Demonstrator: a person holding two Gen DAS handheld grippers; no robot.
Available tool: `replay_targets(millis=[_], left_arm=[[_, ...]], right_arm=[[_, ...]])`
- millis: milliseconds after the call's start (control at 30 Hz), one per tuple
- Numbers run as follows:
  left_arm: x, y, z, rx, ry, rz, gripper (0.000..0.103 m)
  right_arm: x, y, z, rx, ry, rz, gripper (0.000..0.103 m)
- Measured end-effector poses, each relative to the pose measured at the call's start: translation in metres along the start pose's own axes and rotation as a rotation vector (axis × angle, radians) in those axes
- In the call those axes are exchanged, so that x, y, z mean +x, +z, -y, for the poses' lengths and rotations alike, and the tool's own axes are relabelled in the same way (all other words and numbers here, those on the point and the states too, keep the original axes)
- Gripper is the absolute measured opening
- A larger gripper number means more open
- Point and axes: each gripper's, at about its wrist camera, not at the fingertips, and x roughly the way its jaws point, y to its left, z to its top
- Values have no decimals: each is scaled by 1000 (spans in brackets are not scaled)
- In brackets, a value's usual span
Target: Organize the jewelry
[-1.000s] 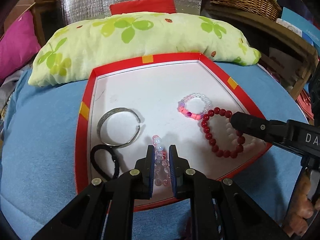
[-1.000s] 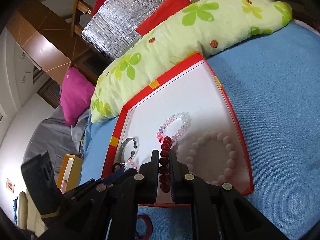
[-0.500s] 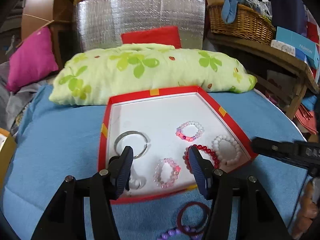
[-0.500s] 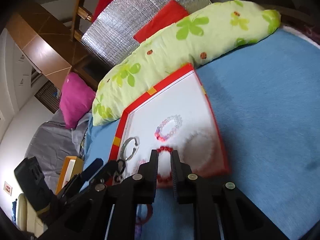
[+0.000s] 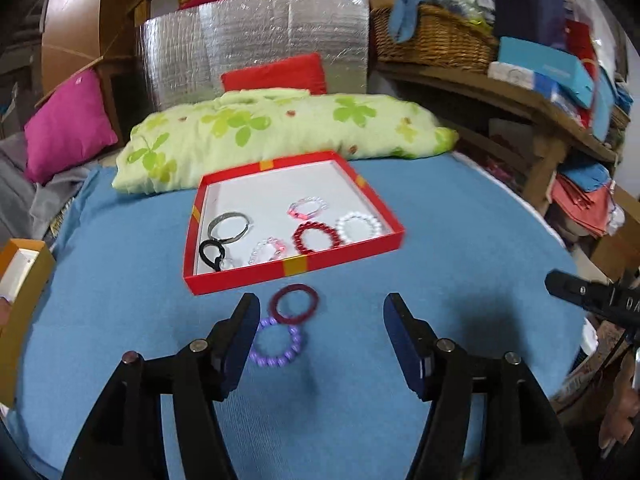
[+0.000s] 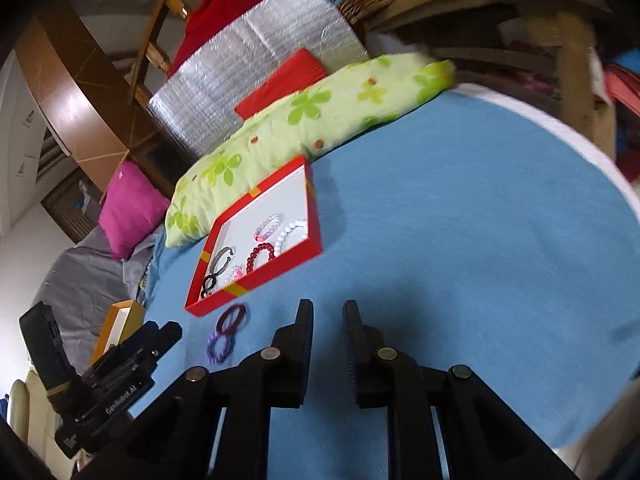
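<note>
A red tray (image 5: 296, 266) with a white floor sits on the blue cloth and holds several bracelets: silver bangle (image 5: 229, 227), black hair tie (image 5: 211, 252), dark red beads (image 5: 317, 237), white beads (image 5: 358, 227), two pale pink ones. The tray also shows in the right wrist view (image 6: 256, 280). In front of the tray lie a maroon ring (image 5: 294, 304) and a purple bead bracelet (image 5: 276, 343), touching. My left gripper (image 5: 320, 340) is wide open and empty above them. My right gripper (image 6: 326, 324) is slightly open and empty, off to the right of the tray.
A green-leaf pillow (image 5: 280, 128) lies behind the tray. An orange box (image 5: 20, 280) stands at the left edge of the table. A wooden shelf (image 5: 500, 88) with a basket and boxes stands at the right. A pink cushion (image 5: 68, 124) is at the back left.
Both grippers pulled back from the tray. The left let go of the pale pink bracelet and opened wide. The right released the dark red beads and opened slightly.
</note>
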Motion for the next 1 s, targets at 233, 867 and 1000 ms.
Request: replay_targets(millis=[233, 867, 1000], left_arm=[[-78, 12, 29, 64, 4, 114, 67], [-137, 9, 21, 34, 48, 140, 71], [-142, 2, 8, -31, 19, 156, 74]], right_arm=[[-72, -35, 13, 5, 5, 60, 18], [-110, -79, 18, -25, 22, 54, 38], [-107, -80, 17, -42, 23, 49, 38]])
